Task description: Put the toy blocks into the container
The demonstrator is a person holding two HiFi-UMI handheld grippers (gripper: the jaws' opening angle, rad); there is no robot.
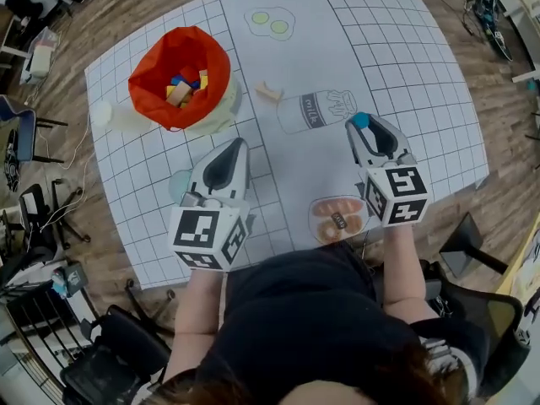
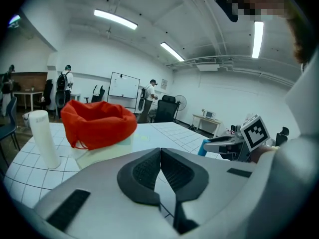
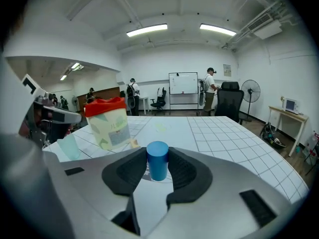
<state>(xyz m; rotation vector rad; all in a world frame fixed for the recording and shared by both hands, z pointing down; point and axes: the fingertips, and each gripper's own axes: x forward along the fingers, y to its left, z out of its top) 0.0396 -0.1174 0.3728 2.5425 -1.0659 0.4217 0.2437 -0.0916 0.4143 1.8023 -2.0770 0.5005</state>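
The container (image 1: 179, 78) is a tub with a red liner at the far left of the gridded table mat, and several coloured toy blocks (image 1: 186, 87) lie inside it. A blue cylinder block (image 3: 158, 169) stands upright between the pads of my right gripper (image 3: 157, 156), which is shut on it; in the head view this gripper (image 1: 360, 125) is right of centre. My left gripper (image 2: 160, 151) points towards the container (image 2: 97, 123) with its jaws shut and nothing between them. A tan block (image 1: 268, 91) lies on the mat just right of the container.
A white cylinder (image 1: 101, 112) stands left of the container. A pale teal cup (image 1: 180, 184) sits beside my left gripper (image 1: 239, 146). A clear dish with toy food (image 1: 337, 218) is near the table's front edge. Chairs and cables surround the table.
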